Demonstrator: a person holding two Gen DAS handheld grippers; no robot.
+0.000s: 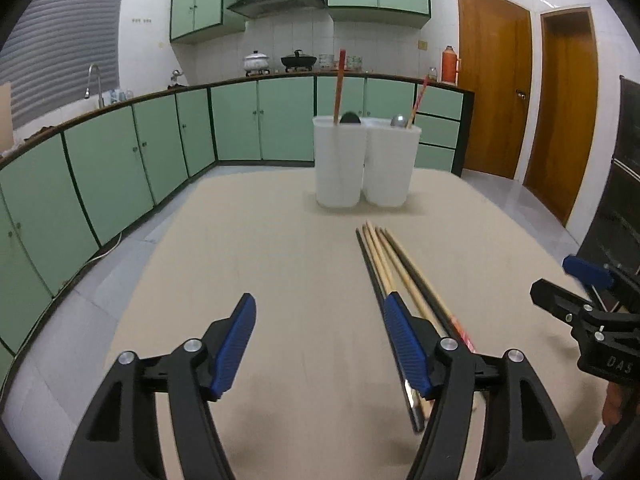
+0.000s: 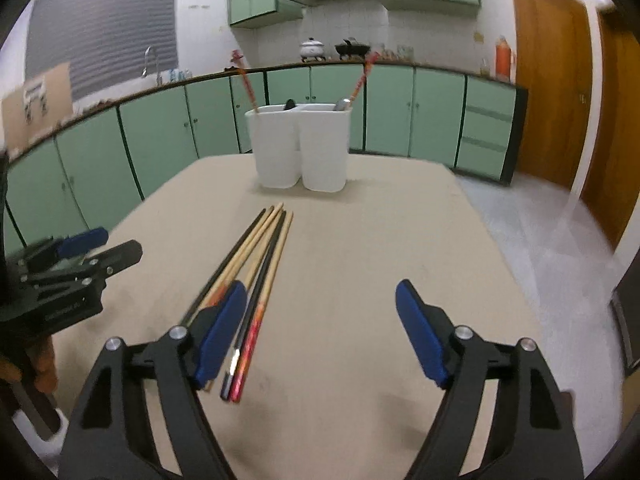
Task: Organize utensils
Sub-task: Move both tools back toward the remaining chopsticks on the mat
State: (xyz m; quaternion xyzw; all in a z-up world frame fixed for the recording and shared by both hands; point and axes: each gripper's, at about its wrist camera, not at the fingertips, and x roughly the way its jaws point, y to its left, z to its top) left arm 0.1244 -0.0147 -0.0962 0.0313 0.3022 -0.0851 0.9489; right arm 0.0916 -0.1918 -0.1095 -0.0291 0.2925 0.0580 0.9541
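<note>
Hovering low over the beige worktop point(image 1: 280, 240), the left tongs point(image 1: 320, 312) stand with their blue pads spread wide and nothing between them; the bundle of chopsticks point(image 1: 394, 264) lies flat on the worktop just to the right of them, its near ends passing under and behind the right-hand pad, so the sticks sit outside the gap rather than in it. The right tongs point(image 2: 320, 308) are likewise parted and empty, and from their own camera the same chopsticks point(image 2: 256, 256) run up along the inner edge of the left-hand pad, with the dark and red-ended sticks showing just inside the gap and the pale ones partly hidden behind that pad; whether any pad touches a stick cannot be told. The bundle thus lies between the two tongs, pointing away towards the far end of the worktop. Each tool shows at the edge of the other's view, the right tongs at the far right of the left camera and the left tongs at the far left of the right camera. Well beyond the tips of the sticks, two white holders point(image 1: 366, 160) stand upright and touching side by side, each with a red chopstick and a spoon rising from it. Green cabinets point(image 1: 120, 152) line the walls behind.
</note>
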